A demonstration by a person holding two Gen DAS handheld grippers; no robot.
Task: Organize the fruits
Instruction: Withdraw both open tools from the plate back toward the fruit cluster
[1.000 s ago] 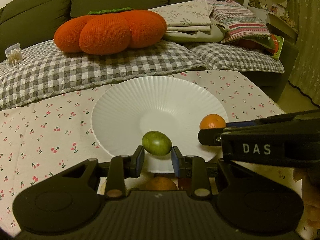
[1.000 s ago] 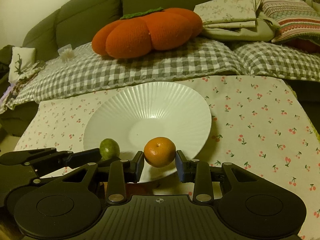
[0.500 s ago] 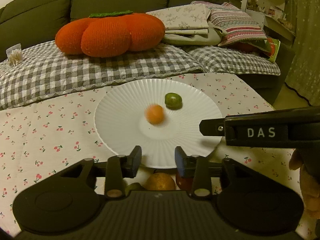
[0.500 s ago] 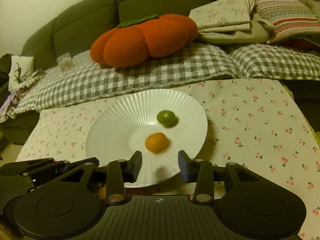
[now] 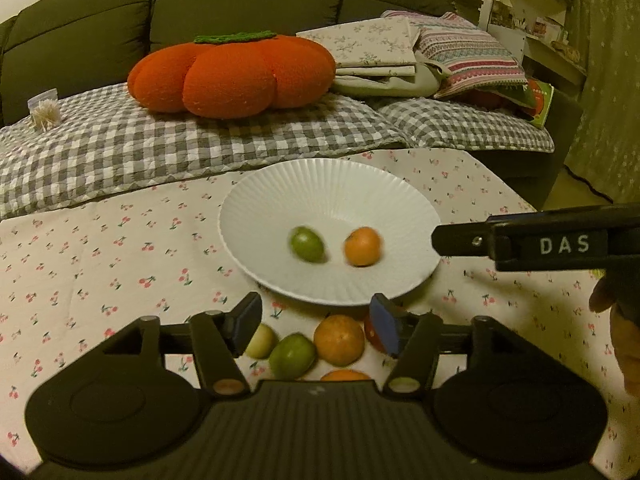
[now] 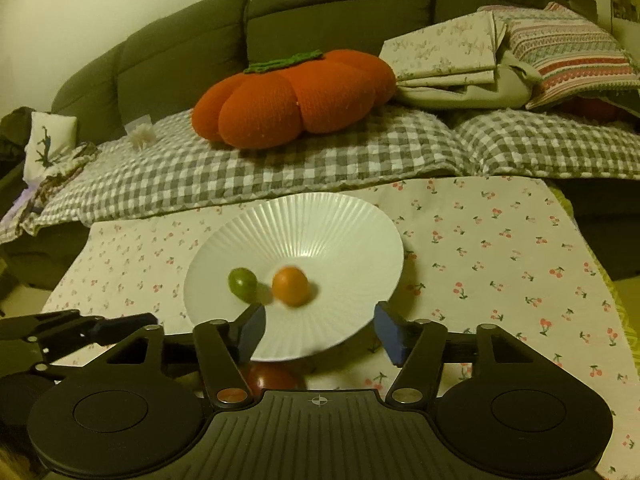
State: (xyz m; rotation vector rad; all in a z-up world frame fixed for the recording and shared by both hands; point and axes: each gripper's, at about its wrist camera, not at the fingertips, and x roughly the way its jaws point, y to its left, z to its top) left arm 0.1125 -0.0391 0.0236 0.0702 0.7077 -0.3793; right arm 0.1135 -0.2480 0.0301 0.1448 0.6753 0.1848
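Both jaws opening, empty: left gripper (image 5: 314, 328), right gripper (image 6: 320, 334). My next pick: orange (image 5: 339, 340) at plate's (image 5: 256, 208) 6 o'clock; round, firm, rolls easily, so I grip across its middle.

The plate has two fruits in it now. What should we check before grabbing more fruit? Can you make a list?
1. Left gripper free of fruit: ok, its jaws are opening with nothing held between them.
2. Right gripper free of fruit: ok, its jaws are opening and empty too.
3. Green fruit and orange fruit inside the white plate: ok, though both look blurred, so whether they lie still: cannot tell.
4. Room left in the plate: ok, much of it is bare.
5. More fruit to pick: ok, the loose fruits lie on the cloth just in front of the plate.
6. How many loose fruits remain: cannot tell, the grippers hide some.
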